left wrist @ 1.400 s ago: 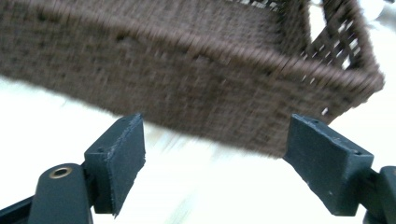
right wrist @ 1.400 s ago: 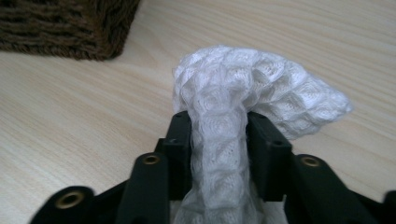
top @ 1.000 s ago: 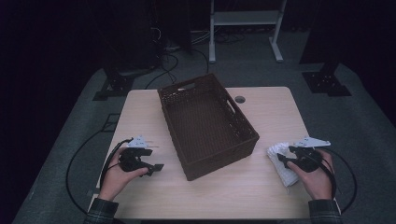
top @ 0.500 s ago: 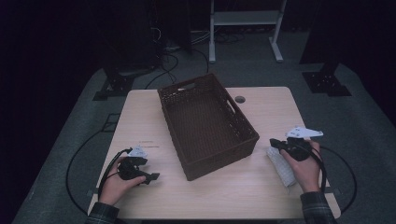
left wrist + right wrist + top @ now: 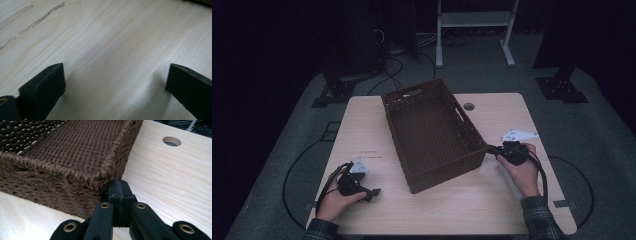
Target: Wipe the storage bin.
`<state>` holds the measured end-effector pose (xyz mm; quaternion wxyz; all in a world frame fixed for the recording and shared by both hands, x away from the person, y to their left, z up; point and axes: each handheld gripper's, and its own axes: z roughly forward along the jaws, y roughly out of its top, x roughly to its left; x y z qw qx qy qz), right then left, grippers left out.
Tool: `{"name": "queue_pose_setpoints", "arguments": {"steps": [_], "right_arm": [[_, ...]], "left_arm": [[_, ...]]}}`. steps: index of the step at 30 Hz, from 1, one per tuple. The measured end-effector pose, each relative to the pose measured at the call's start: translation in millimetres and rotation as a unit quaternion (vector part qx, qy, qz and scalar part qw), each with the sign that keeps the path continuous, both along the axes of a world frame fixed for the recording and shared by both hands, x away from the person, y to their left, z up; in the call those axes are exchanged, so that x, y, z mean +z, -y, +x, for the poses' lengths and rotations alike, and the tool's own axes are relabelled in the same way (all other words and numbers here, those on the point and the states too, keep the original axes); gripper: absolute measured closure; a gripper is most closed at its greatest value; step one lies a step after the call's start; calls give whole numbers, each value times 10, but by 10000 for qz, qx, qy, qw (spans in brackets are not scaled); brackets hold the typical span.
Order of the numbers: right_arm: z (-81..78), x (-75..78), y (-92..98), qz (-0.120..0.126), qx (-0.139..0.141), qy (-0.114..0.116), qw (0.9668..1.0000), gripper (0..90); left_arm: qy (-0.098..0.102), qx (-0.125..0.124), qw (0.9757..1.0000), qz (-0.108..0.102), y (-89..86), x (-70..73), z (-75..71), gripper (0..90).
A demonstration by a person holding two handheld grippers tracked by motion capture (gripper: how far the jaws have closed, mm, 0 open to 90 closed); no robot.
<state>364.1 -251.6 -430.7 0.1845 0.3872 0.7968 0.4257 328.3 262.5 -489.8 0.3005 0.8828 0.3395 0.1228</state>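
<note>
The right tongs (image 5: 117,202) are pressed flat together with nothing between them, their tips at the near right corner of the brown woven basket (image 5: 432,132); whether they touch the weave cannot be told, since the basket's rim hides the tips in the right gripper view and the high view (image 5: 492,149) is too dim there. The left tongs (image 5: 112,82) have just been opening and stand wide, with only bare wood between the black jaws, low over the counter (image 5: 362,130) near its front left corner. Their upper parts are cut off at the bottom of the left gripper view.

The basket lies slantwise at the counter's middle, reaching from near the back edge toward the front, its inside dark and hard to read. Bare wood lies free along the left edge, the front edge and the right edge. A round hole (image 5: 469,106) sits near the back edge, just beside the basket.
</note>
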Motion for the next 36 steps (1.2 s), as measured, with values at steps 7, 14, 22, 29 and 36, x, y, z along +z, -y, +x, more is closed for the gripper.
{"name": "queue_pose_setpoints", "arguments": {"steps": [7,14,22,29,36], "right_arm": [[-111,46,-129,-106,299,30,9995,898],[-265,60,-295,-180,558,52,9983,898],[-388,80,-486,-252,873,94,9958,898],[-452,87,-643,-296,1128,153,9931,898],[-445,62,-671,-356,982,105,9945,896]], "left_arm": [[209,-96,9995,-221,-58,-45,-20,0],[378,-124,9983,-415,-95,-85,-25,0],[409,-139,9981,-448,-101,-92,-27,0],[412,-137,9980,-463,-103,-94,-29,0],[431,-141,9978,-481,-106,-98,-31,0]]}}
